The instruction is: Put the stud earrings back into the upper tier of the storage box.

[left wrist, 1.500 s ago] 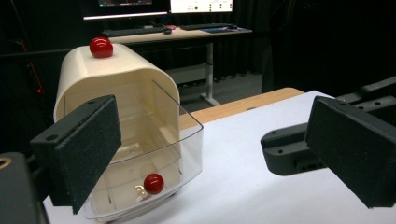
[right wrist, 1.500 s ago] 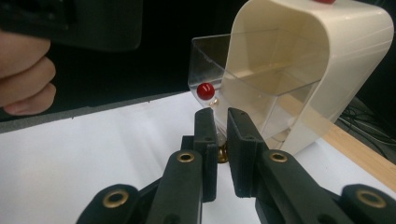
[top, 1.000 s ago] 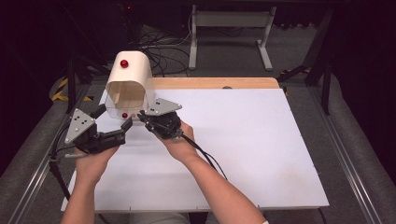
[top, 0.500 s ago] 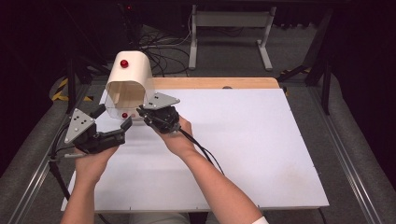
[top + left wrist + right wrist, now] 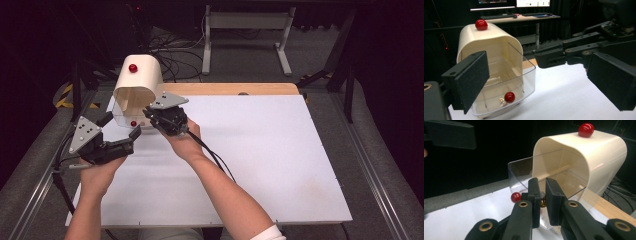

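A cream box [image 5: 137,85] with a red knob [image 5: 132,67] on top stands at the far left of the white table [image 5: 260,150]. Its clear drawer [image 5: 506,90] is pulled partway out, a second red knob [image 5: 509,97] on its front. The right tool [image 5: 150,114], jaws nearly together with nothing clearly between them, sits at the drawer's front edge. The left tool [image 5: 122,132] hangs wide open and empty just beside the drawer.

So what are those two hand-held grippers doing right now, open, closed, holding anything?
Left hand-held gripper: open, holding nothing, near the cream box.
Right hand-held gripper: closed, nothing visibly held, at the box's clear drawer.
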The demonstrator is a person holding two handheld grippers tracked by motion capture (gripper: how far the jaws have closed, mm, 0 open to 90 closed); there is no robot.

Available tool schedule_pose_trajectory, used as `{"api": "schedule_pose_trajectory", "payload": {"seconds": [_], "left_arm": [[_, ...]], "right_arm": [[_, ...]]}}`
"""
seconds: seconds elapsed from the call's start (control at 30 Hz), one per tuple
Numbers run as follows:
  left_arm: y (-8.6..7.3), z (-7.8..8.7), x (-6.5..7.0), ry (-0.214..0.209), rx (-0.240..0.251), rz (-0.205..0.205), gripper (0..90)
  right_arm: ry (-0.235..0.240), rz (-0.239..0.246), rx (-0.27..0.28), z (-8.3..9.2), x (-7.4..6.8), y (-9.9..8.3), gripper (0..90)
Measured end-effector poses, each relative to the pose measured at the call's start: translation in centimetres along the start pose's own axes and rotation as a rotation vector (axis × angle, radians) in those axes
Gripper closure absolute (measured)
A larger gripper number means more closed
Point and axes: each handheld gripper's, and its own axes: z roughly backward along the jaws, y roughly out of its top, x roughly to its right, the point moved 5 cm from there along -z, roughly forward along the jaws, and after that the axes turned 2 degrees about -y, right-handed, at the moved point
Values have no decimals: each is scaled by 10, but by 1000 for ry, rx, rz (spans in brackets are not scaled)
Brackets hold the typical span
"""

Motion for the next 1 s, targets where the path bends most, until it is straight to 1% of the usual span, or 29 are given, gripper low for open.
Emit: {"api": "schedule_pose_trajectory", "payload": {"seconds": [0.17, 0.2, 0.33, 0.63, 0.77, 0.87, 1.0], "left_arm": [[0, 0, -1, 0, 3, 4, 50], [0, 0, -1, -1, 3, 2, 50], [0, 1, -2, 1, 7, 9, 50], [0, 0, -2, -2, 3, 5, 50], [-1, -1, -1, -5, 2, 6, 50], [-1, -1, -1, -4, 0, 5, 50], [-1, -1, -1, -4, -1, 7, 50]], "right_arm": [[-7, -19, -4, -7, 4, 1, 834], [-11, -22, -13, -12, 5, 1, 834], [-18, -30, -26, -19, 7, -1, 833], [-44, -46, -40, -27, 15, -3, 833], [-55, -44, -48, -30, 17, -4, 833], [-65, -30, -56, -31, 17, -5, 833], [-76, -23, -57, -31, 18, -5, 832]]}}
